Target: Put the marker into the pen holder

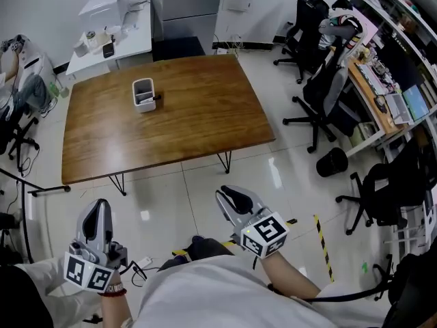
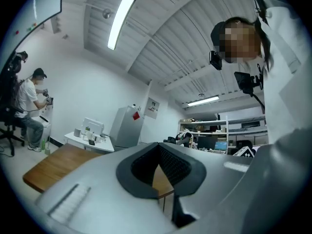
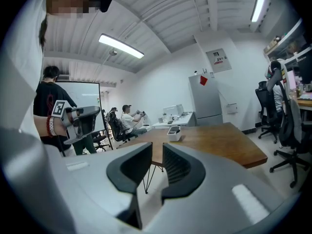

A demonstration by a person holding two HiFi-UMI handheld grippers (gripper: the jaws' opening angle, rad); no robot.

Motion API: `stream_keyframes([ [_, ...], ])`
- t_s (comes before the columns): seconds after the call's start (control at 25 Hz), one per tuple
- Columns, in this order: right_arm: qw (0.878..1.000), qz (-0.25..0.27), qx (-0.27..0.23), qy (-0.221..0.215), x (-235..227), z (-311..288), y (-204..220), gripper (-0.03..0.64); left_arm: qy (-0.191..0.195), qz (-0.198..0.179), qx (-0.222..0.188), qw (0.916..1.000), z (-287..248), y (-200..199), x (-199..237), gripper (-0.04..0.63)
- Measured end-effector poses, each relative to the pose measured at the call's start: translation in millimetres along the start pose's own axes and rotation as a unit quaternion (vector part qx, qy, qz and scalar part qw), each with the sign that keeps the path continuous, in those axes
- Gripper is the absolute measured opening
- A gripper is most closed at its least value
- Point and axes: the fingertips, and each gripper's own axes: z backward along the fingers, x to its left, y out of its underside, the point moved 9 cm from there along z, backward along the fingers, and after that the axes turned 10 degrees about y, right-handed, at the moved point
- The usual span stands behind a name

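The left hand-held gripper (image 2: pixel 158 152) has its jaws closed tip to tip on nothing. The right hand-held gripper (image 3: pixel 157 155) has its jaws narrowly apart, also empty, and both are held over the floor (image 1: pixel 205 183) on the near side of the desk (image 1: pixel 205 115), well apart from it. Toward the desk's far left stands the white pen holder (image 1: pixel 143 94), with the dark marker (image 1: pixel 156 98) at its right rim; whether it sits inside is unclear.

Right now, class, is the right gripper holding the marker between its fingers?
No, the right gripper has its fingers apart, with nothing held between them.
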Motion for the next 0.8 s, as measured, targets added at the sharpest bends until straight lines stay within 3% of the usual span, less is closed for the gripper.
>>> stream_keyframes([
  [0.32, 0.997, 0.031, 0.019, -0.069, 100, -23, 3, 0.054, -0.074, -0.012, 0.020, 0.9969, 121, -6, 27, -0.008],
  [0.52, 0.995, 0.034, 0.046, -0.079, 144, -23, 18, 0.053, -0.100, 0.002, 0.029, 0.9946, 176, 1, 40, -0.008],
  [0.64, 0.996, 0.034, 0.042, -0.072, 160, -18, 20, 0.052, -0.095, 0.009, 0.027, 0.9950, 193, 4, 43, -0.008],
  [0.8, 0.998, 0.019, 0.035, -0.039, 172, 0, 23, 0.052, -0.060, 0.014, 0.025, 0.9978, 199, 2, 44, -0.008],
])
